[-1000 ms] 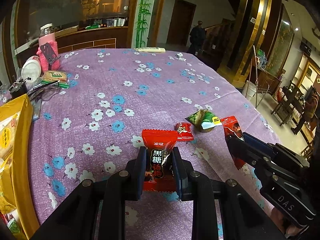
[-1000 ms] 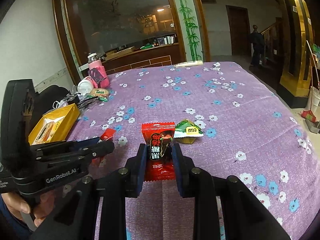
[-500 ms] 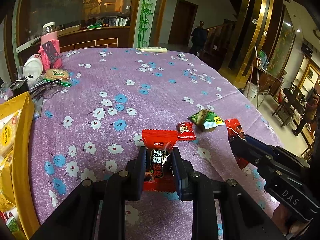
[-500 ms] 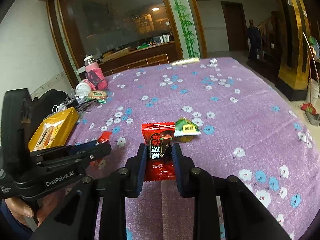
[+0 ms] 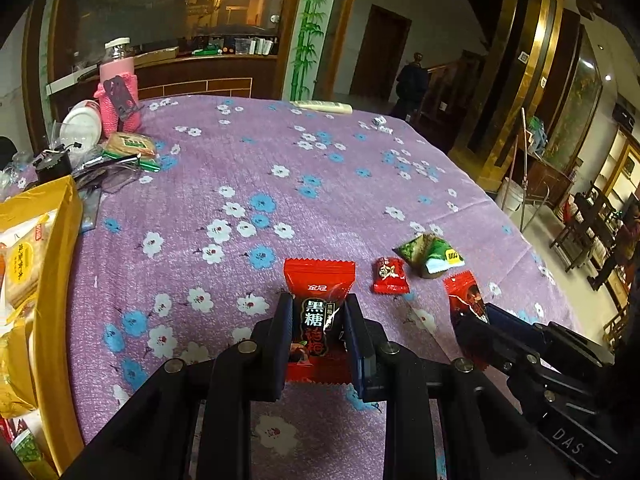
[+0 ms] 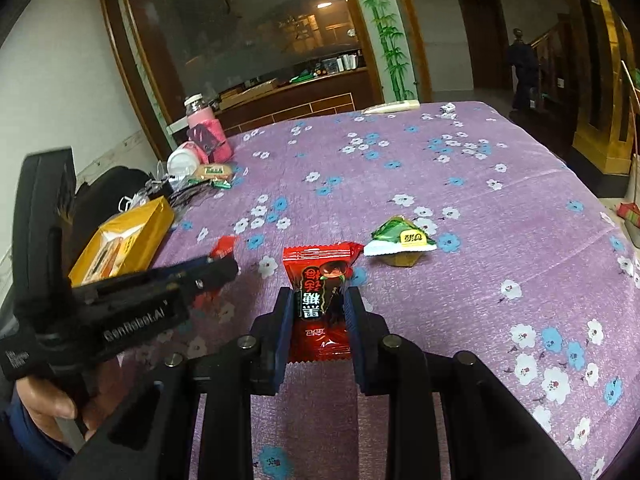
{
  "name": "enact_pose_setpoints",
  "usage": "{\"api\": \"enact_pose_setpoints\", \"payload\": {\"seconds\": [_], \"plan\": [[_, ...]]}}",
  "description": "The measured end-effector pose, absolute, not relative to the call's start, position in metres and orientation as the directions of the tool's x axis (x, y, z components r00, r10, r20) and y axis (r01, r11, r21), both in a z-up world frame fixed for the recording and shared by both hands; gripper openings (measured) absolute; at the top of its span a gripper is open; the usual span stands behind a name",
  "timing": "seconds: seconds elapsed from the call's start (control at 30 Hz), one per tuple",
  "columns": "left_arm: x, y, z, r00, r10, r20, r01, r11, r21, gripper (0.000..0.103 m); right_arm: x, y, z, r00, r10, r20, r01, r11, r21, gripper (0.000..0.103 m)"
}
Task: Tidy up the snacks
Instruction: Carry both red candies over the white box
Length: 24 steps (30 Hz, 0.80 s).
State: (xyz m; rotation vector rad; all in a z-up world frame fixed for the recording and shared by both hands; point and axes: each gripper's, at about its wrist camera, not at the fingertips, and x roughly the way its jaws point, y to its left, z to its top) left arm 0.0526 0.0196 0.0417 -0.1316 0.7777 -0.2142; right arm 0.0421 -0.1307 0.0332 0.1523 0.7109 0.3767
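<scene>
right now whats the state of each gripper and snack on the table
left gripper: shut on a red packet
right gripper: shut on a second red packet
small red candy: loose on the cloth
green packet: loose, crumpled
yellow box: open, snacks inside
pink bottle: upright, capped

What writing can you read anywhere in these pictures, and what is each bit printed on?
"黑糖": red candy packet clamped in the left gripper.
"黑糖", upside down: red candy packet clamped in the right gripper.
"DAS": body of the right gripper, seen from the left wrist camera.
"GenRobot.AI": body of the left gripper, seen from the right wrist camera.
Too small or blurred: green packet's yellow label, yellow box, small red candy.
</scene>
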Motion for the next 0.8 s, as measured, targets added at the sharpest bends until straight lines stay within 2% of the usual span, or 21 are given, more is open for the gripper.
{"api": "enact_pose_setpoints", "payload": {"seconds": [0.47,0.63,0.8], "plan": [[0.043,0.015,0.053,0.719,-0.250,-0.648,0.161,0.968,-0.194,0.024,0.034,-0.143,0.049,0.805,0.290,-0.518,-0.227,0.957,0.182,0.025],[0.039,0.022,0.064,0.739,-0.264,-0.619,0.156,0.962,-0.224,0.024,0.038,-0.147,0.047,0.815,0.234,-0.530,-0.168,0.971,0.171,0.025],[0.034,0.026,0.080,0.762,-0.279,-0.584,0.165,0.956,-0.242,0.024,0.014,-0.135,0.055,0.795,0.242,-0.557,-0.151,0.967,0.204,0.025]]}}
